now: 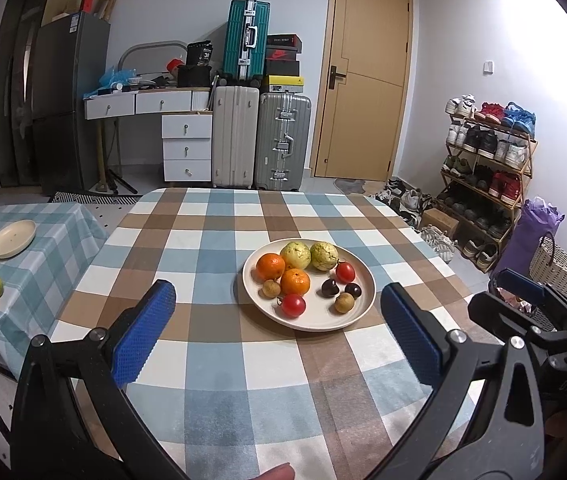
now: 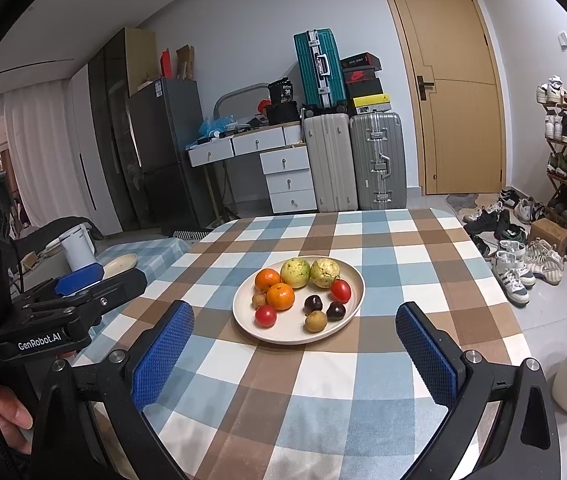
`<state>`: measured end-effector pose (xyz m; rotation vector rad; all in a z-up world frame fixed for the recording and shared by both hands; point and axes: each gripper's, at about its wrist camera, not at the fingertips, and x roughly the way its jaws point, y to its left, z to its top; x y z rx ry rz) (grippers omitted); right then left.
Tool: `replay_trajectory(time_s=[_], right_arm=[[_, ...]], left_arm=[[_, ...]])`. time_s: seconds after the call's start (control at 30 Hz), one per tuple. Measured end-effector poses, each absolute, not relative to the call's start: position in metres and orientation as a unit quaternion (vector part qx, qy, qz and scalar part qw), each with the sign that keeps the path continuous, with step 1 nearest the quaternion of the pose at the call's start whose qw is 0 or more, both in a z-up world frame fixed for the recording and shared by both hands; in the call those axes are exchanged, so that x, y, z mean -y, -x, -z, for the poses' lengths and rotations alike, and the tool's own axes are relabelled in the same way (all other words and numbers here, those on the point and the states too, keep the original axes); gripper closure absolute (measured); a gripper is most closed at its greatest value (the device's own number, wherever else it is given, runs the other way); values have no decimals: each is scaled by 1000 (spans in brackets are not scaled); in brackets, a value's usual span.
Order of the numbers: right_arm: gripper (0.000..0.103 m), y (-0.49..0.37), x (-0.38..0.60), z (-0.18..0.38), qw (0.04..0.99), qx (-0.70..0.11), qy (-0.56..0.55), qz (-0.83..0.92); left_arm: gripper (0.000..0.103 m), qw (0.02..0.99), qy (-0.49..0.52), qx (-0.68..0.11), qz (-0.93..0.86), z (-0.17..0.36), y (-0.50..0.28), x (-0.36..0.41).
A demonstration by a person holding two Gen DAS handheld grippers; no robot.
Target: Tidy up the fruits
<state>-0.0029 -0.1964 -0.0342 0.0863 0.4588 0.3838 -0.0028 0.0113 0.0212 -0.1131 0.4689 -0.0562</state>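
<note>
Plate of fruit sits on the checked bench, nothing before it. Left gripper and right gripper hover short of it, jaws wide, empty.

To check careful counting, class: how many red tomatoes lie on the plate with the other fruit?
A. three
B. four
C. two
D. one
C: the plate holds one tomato beside a guava and a second tomato at its near edge.
</note>
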Motion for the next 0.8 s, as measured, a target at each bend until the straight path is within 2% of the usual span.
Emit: replay_trajectory(time_s=[0.8], right_arm=[[0,3,196,35,955,-226,-43,-189]], left_arm=[[0,976,32,-213,25,-22,9,-7]])
